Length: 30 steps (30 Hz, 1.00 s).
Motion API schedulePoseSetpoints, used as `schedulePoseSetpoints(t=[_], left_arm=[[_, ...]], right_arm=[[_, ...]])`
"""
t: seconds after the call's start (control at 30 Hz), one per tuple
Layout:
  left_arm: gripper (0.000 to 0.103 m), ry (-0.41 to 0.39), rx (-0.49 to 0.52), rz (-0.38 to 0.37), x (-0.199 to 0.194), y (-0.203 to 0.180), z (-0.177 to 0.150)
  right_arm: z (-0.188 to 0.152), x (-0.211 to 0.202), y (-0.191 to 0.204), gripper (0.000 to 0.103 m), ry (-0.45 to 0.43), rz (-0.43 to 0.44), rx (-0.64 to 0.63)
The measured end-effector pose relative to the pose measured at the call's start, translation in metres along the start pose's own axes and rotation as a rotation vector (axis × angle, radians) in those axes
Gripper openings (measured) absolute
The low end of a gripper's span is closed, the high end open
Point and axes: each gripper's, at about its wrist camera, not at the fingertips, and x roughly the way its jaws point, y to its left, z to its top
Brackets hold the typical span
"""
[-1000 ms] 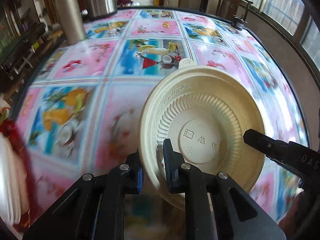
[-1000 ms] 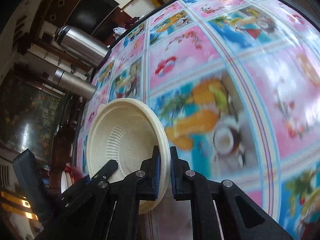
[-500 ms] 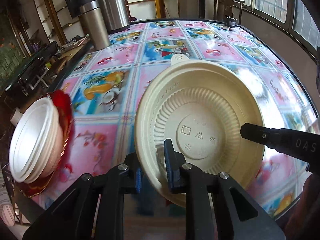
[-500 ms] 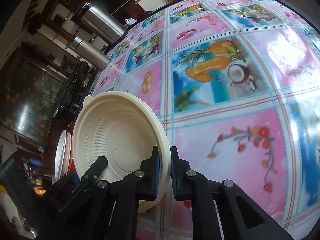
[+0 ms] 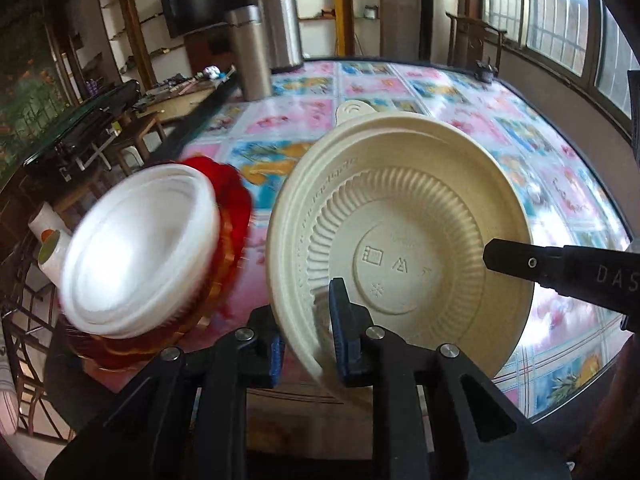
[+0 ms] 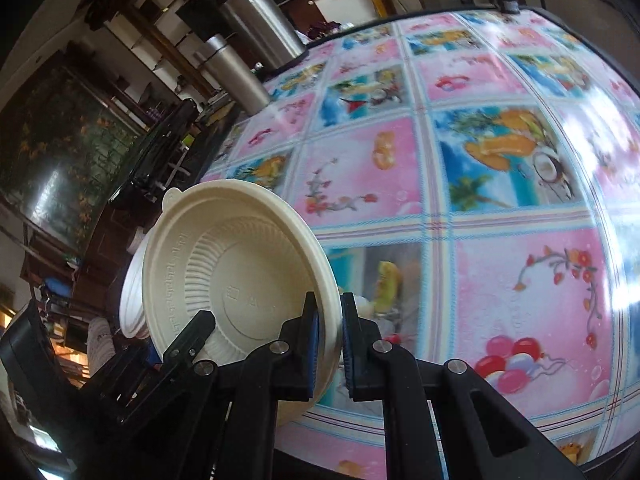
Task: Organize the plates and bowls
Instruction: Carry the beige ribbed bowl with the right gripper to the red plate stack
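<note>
A cream plastic bowl (image 5: 400, 240) hangs tilted on edge above the table, its ribbed underside towards the left wrist camera. My left gripper (image 5: 308, 320) is shut on its lower rim. My right gripper (image 6: 329, 320) is shut on the opposite side of the rim of the same cream bowl (image 6: 232, 280); one of its fingers (image 5: 520, 260) shows at the right of the left wrist view. Left of the bowl, a stack of white bowls (image 5: 136, 248) rests tilted on red plates (image 5: 232, 200). The white stack (image 6: 130, 296) peeks out behind the bowl.
The table (image 6: 480, 160) has a glossy pink and blue picture cloth. Two steel flasks (image 5: 248, 52) stand at its far left edge. A dark metal rack (image 5: 24, 320) and a low glass table (image 5: 80, 128) lie beyond the left edge. A chair (image 5: 476, 40) and windows are at the back right.
Both grippers have carried the cream bowl to the left. The white stack on red plates has come into view and now sits close beside the bowl.
</note>
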Motion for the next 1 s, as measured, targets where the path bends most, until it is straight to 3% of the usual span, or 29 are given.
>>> schedulePoseSetpoints(t=[0.23, 0.6, 1.0], left_arm=[[0.018, -0.078, -0.054, 0.004, -0.024, 0.040, 0.007], [0.018, -0.142, -0.141, 0.055, -0.043, 0.096, 0.011], [0.018, -0.122, -0.256, 0.113, -0.029, 0.149, 0.007]], right_arm=[[0.007, -0.016, 0.048, 0.010, -0.052, 0.017, -0.082], [0.017, -0.007, 0.117, 0.010, -0.066, 0.072, -0.174], [0.023, 0.032, 0.178, 0.011, -0.047, 0.108, -0.243]])
